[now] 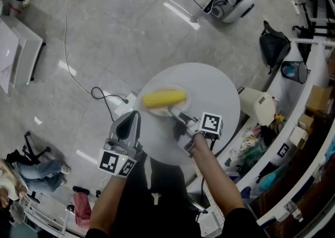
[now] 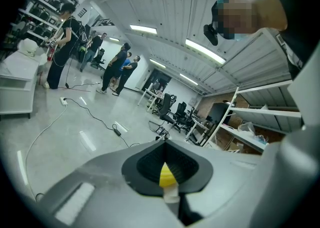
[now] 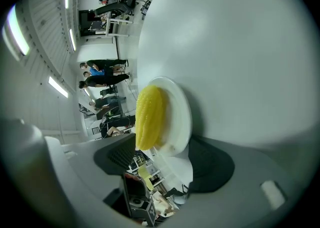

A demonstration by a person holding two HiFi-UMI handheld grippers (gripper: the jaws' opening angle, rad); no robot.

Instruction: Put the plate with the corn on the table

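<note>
Jaws wide about the plate [image 3: 181, 114], apparently not pinching it, the right gripper [image 3: 165, 158] slants downward.

Holds left gripper [image 1: 134, 114] near level, jaws together. Holds right gripper [image 1: 178, 118] angled downward, jaws spread wide. Extends both forearms [image 1: 212, 166] forward, side by side.

The light is bright and even, and it comes from long ceiling lamps [image 2: 202, 51]. They leave white glare streaks on the glossy floor [image 1: 120, 27]. The table [image 1: 214, 90] looks pale, almost washed out. A soft shadow lies beside the plate [image 3: 180, 106]. The corn [image 1: 164, 97] is a little unsharp. Both gripper views are strongly bent at the edges, with dark corners, and their nearest parts are out of focus.
</note>
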